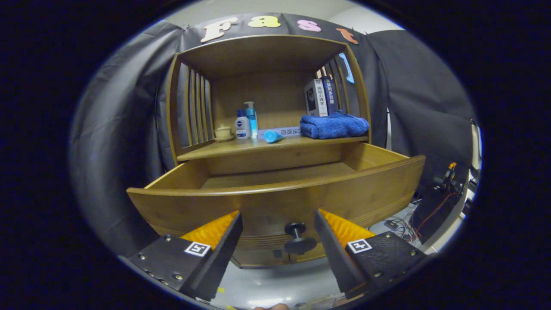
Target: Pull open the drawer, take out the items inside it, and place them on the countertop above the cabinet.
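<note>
The wooden cabinet's drawer [275, 202] stands pulled out toward me, and the part of its floor that I can see is bare wood. Its dark round knob [298, 239] sits between my two fingers, a little ahead of the tips. My gripper [277, 221] is open and touches nothing. On the countertop [241, 148] above the drawer rest a folded blue towel [335, 126], a light blue tube [273, 136], a white bottle [242, 127], a blue pump bottle [251, 118], a small cream lidded cup [223, 132] and upright books [322, 97].
The cabinet has slatted wooden sides [196, 110] and a wooden top [258, 45] over the countertop. Black cloth hangs behind it. Cables and small devices [434, 189] lie to the right beyond the drawer's corner. A pale floor [280, 284] shows under the drawer front.
</note>
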